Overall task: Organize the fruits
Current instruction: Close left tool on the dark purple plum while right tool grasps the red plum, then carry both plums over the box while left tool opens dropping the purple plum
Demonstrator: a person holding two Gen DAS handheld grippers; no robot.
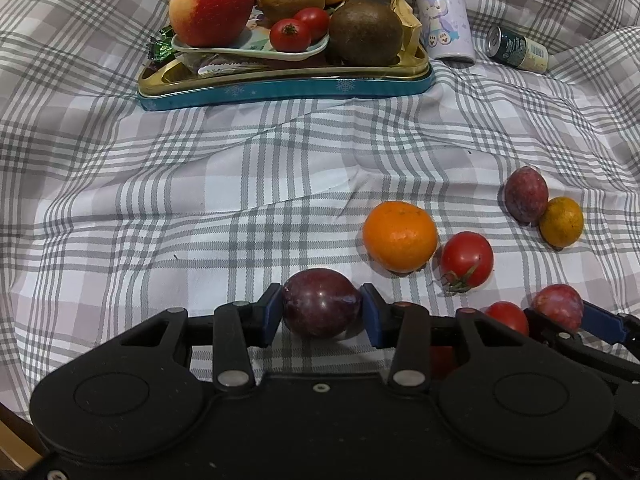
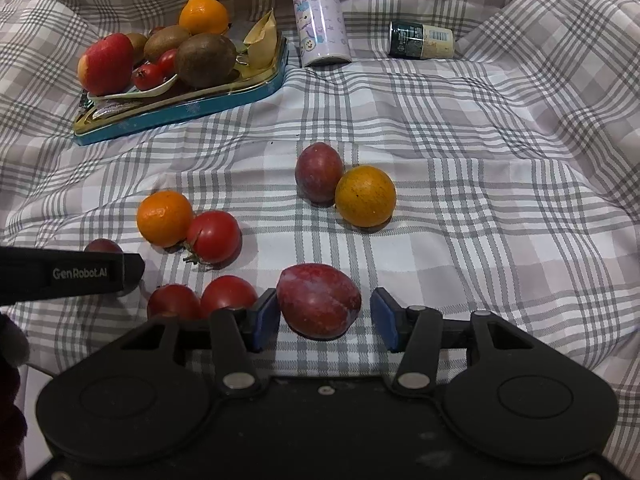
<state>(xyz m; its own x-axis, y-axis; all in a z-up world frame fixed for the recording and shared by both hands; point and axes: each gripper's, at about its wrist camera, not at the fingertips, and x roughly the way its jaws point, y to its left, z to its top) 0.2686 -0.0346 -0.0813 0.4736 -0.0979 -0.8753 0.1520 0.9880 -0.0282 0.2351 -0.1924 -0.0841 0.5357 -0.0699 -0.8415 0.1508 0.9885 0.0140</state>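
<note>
- Firstly, the left wrist view showed the left tool (image 1: 322, 311) with its two blue pads pressed against the sides of a dark purple plum (image 1: 320, 302) resting on the checked cloth (image 1: 160, 208). Both pads touched the fruit at its widest part, so the plum was held.
- Nearby on the cloth lay an orange mandarin (image 1: 399, 236) just beside a red tomato (image 1: 466, 260). At the far side, a blue tin tray (image 1: 280, 92) already carried an apple (image 1: 208, 6), kiwis and small tomatoes.
- Next, the right wrist view showed the right tool (image 2: 324, 318) straddling a reddish plum (image 2: 318, 300). Its left pad touched the skin; its right pad stood clear with a gap, so nothing was gripped yet.
- Two small tomatoes (image 2: 228, 294) sat just left of that tool.
- Judging by looks, these plums would be light, smooth and somewhat slippery, with soft flesh that bruises under a hard squeeze. A gentle hold across the middle, at the broadest part, seems safest; a hold nearer one end could let the fruit squirt out.
</note>
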